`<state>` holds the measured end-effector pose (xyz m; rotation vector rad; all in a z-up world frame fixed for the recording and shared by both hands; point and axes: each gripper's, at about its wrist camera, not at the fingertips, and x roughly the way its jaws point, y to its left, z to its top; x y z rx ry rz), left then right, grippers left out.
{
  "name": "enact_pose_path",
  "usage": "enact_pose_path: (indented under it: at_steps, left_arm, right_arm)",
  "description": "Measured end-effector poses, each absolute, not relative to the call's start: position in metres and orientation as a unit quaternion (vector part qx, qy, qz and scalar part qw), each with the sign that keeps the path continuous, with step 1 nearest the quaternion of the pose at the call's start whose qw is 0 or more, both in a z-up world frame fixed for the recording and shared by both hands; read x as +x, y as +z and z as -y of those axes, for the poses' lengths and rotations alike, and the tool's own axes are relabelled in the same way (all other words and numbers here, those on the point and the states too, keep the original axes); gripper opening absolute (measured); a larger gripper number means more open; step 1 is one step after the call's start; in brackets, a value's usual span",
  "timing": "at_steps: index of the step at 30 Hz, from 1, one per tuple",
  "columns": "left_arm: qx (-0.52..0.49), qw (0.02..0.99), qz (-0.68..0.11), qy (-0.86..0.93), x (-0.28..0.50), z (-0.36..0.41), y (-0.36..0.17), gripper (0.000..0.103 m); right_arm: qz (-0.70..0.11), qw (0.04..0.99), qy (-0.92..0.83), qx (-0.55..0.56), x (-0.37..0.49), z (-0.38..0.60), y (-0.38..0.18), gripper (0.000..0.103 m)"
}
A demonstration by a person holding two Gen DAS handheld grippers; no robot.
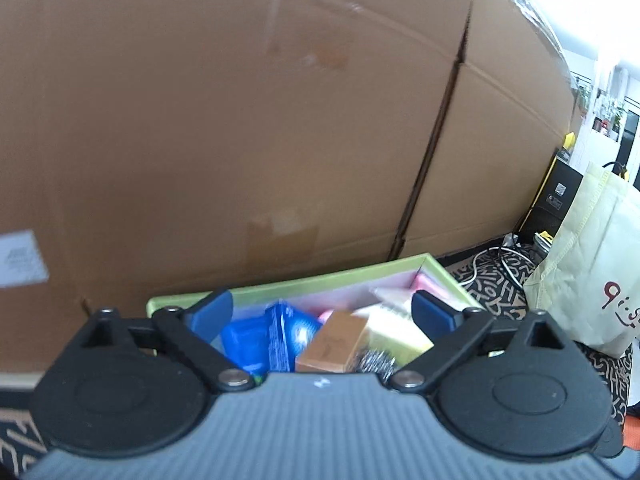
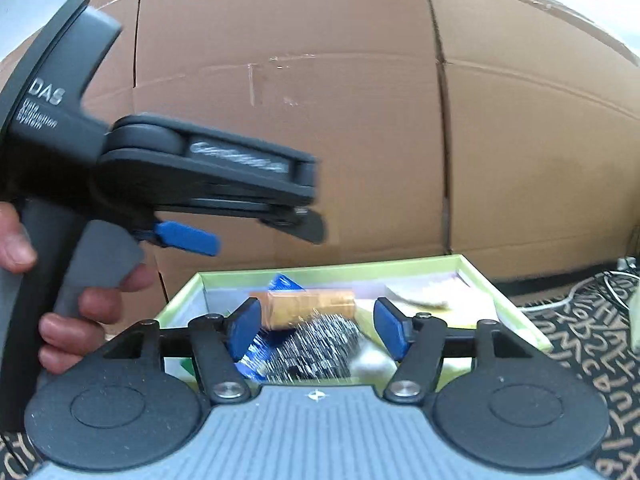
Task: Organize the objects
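Left wrist view: the left gripper hung wide open, holding nothing, over a green tray on the floor by a big cardboard box. Going left to right in the tray lay a blue packet, an orange box, a steel scrubber and a yellow notepad. The packet looked light and crinkly, maybe slippery. The orange box looked stiff, so its flat sides seemed best to pinch. The scrubber looked springy and easy to squash. In the right wrist view, the right gripper was open and empty too.
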<state>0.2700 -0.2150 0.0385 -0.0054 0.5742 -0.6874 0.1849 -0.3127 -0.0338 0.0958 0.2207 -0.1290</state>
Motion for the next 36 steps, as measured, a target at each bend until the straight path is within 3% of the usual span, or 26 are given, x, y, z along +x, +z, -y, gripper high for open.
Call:
enact_pose_path:
  at_steps: [12, 16, 25, 36]
  left_arm:
    - [-0.049, 0.919, -0.283, -0.271, 0.229, 0.164, 0.038, 0.103]
    - [-0.047, 0.926, -0.286, -0.244, 0.199, 0.144, 0.04, 0.103]
    - [-0.025, 0.921, -0.339, -0.191, 0.127, 0.127, 0.021, 0.103]
    - [0.024, 0.935, -0.318, -0.151, 0.054, 0.123, 0.011, 0.103]
  right_arm:
    - [-0.129, 0.988, -0.064, 0.059, 0.147, 0.3, -0.039, 0.084]
    - [-0.143, 0.986, -0.066, 0.054, 0.124, 0.298, -0.037, 0.095]
    - [-0.171, 0.981, -0.094, 0.022, 0.063, 0.292, -0.031, 0.099]
    - [-0.196, 0.973, -0.123, 0.016, 0.021, 0.297, -0.04, 0.099]
